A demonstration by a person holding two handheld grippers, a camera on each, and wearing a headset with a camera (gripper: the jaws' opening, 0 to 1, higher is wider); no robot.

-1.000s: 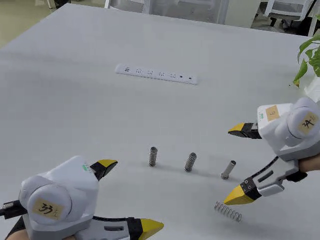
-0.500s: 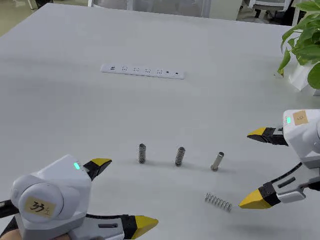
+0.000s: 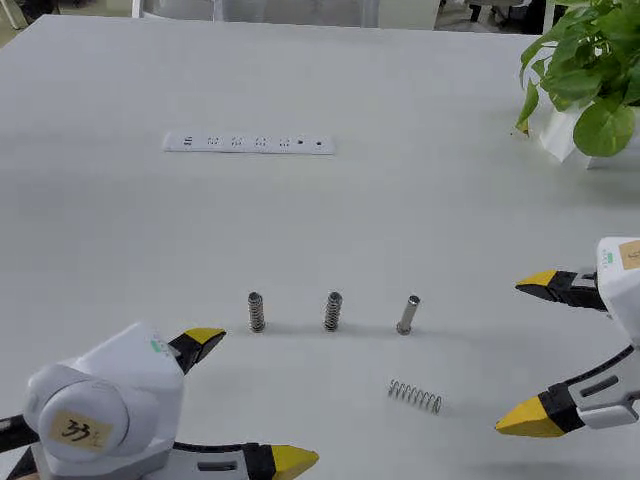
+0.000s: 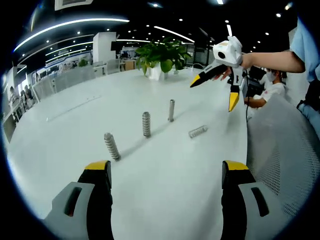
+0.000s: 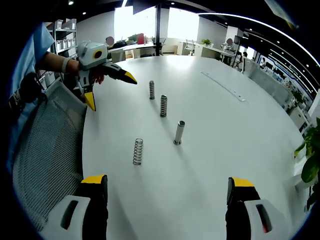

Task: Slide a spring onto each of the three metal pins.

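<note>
Three metal pins stand in a row on the white table. The left pin [image 3: 256, 311] and the middle pin [image 3: 333, 311] each carry a spring. The right pin [image 3: 407, 314] is bare. A loose spring [image 3: 414, 396] lies flat in front of the bare pin, also seen as the spring [image 5: 137, 151] and the spring [image 4: 198, 131]. My left gripper [image 3: 248, 398] is open at the near left, empty. My right gripper [image 3: 539, 353] is open at the right, to the right of the loose spring, holding nothing.
A white power strip [image 3: 249, 143] lies flat farther back on the table [image 3: 400, 200]. A potted plant [image 3: 578, 70] stands at the far right. A mesh chair [image 5: 45, 145] sits at the table's near edge.
The head camera has shifted, so everything sits further left in view. My right gripper has drawn back to the right, away from the loose spring. The pins and springs stay put.
</note>
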